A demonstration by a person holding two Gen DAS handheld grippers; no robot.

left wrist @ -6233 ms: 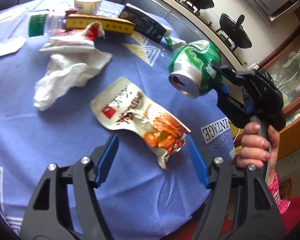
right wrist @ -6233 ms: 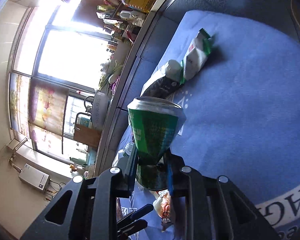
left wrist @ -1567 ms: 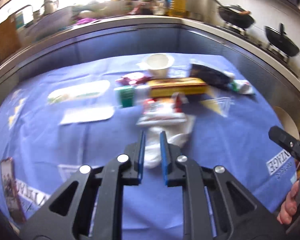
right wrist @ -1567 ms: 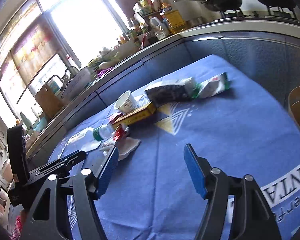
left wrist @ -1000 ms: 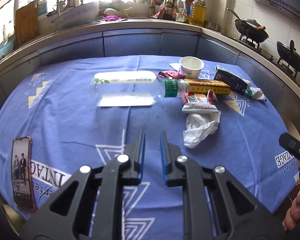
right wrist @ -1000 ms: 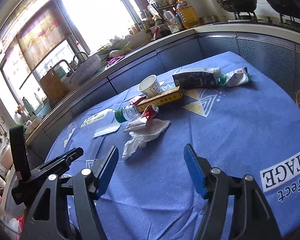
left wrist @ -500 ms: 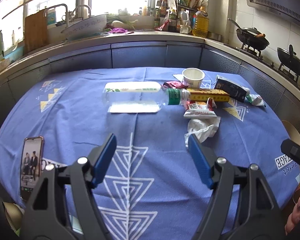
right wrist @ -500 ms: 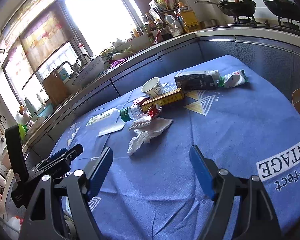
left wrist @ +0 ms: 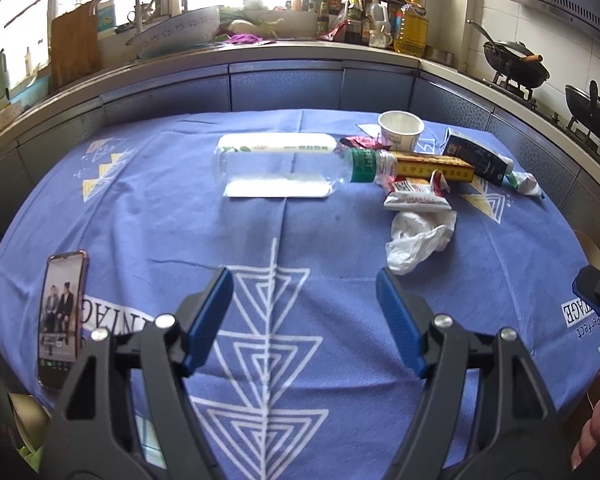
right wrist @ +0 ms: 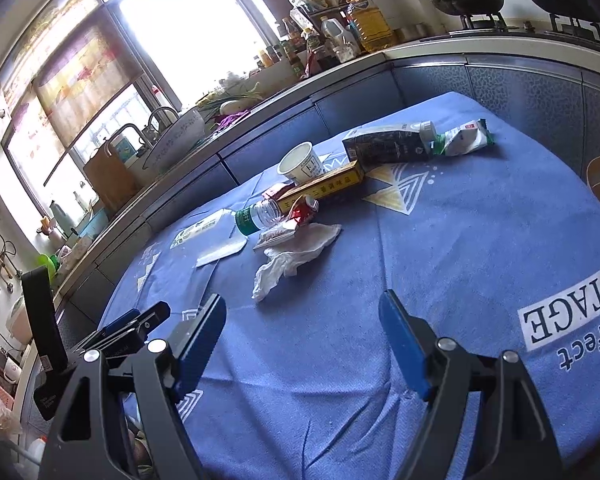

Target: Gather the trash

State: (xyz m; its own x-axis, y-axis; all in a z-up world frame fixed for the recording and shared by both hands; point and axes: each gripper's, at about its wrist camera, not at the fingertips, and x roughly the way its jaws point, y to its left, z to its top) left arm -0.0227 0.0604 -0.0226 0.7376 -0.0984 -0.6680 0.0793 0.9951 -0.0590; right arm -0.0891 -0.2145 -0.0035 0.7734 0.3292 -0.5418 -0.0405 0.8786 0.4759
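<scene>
Trash lies on the blue tablecloth (left wrist: pixel 220 232). A clear plastic bottle (left wrist: pixel 284 160) lies on its side, also in the right wrist view (right wrist: pixel 256 216). A crumpled white tissue (left wrist: pixel 420 236) (right wrist: pixel 292 256) lies nearest. Behind it are a red-white wrapper (left wrist: pixel 416 196), a yellow box (left wrist: pixel 432 166) (right wrist: pixel 320 188), a white paper cup (left wrist: pixel 400 128) (right wrist: pixel 300 164), a dark carton (left wrist: pixel 476 156) (right wrist: pixel 388 144) and a green-white packet (right wrist: pixel 464 136). My left gripper (left wrist: pixel 304 312) is open and empty above the table's near part. My right gripper (right wrist: pixel 300 332) is open and empty, short of the tissue.
A phone (left wrist: pixel 62 308) lies at the table's left edge. A white paper slip (left wrist: pixel 276 190) lies under the bottle. A kitchen counter with a basin (left wrist: pixel 176 32), oil bottles (left wrist: pixel 410 28) and woks (left wrist: pixel 516 64) curves behind the table. The left gripper shows in the right wrist view (right wrist: pixel 128 328).
Earlier my right gripper held a green can and a snack bag lay on the table; both are gone from view. My left gripper has gone from shut to open. Both have pulled back.
</scene>
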